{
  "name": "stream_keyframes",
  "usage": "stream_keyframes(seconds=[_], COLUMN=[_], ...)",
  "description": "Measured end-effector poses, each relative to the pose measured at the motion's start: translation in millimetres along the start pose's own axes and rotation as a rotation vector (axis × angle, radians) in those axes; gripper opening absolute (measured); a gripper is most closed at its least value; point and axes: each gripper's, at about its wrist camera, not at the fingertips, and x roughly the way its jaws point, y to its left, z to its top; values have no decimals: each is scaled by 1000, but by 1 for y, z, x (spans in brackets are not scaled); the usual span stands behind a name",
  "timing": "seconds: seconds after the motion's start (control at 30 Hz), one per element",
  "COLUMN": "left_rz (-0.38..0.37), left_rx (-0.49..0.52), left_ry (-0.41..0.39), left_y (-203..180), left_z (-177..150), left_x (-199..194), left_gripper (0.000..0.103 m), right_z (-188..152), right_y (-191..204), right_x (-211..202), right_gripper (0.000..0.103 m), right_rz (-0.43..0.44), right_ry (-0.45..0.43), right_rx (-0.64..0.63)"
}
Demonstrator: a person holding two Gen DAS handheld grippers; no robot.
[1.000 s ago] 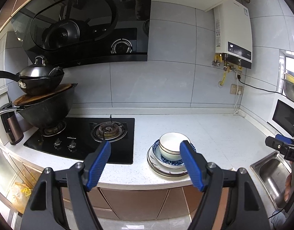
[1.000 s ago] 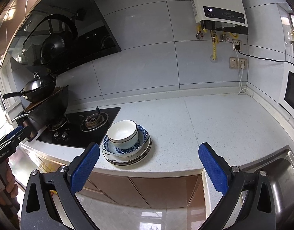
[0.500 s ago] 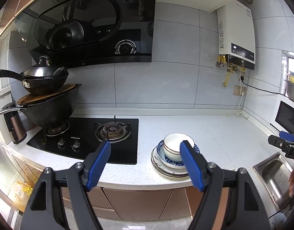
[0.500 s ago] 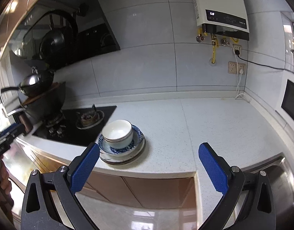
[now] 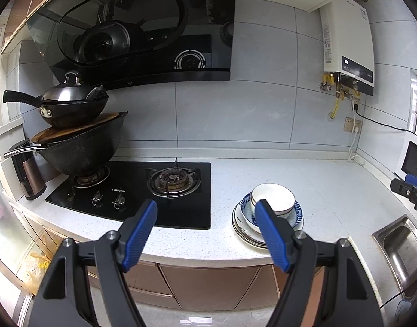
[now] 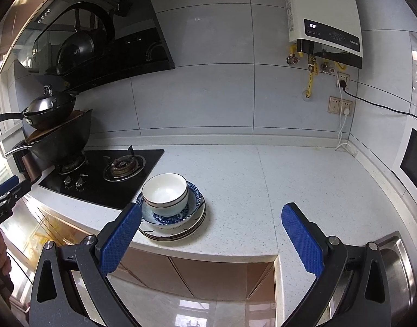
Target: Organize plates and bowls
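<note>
White bowl (image 6: 165, 192), blue-patterned dish (image 6: 193, 208), black hob (image 6: 99, 174), speckled white counter (image 6: 303, 179)

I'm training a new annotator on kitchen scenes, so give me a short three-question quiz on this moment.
1. True or false: the white bowl sits on top of the stack of plates.
2. Which is nearest the stack: A) the water heater, B) the gas hob, C) the wall sockets?
3. What does either tool, left tool or right tool, hold?

Key: 1 true; 2 B; 3 nothing, both stand open and empty, short of the counter.
</note>
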Motion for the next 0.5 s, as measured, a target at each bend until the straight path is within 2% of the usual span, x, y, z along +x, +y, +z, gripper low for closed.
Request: stream_keyframes(seconds=[0.37,0.5], left_rz=[-7,-11], left_rx=[-14,-6], left_ry=[8,11], left_y=[4,4], left_z=[-1,0], left_x=[0,1], left_gripper=[74,74], right_z=[2,4], right_y=[2,6], right_x=[3,-4], right_gripper=[102,102], right_rz=[-50,-118], right_ry=[21,-16], right_rx=[-76,-122])
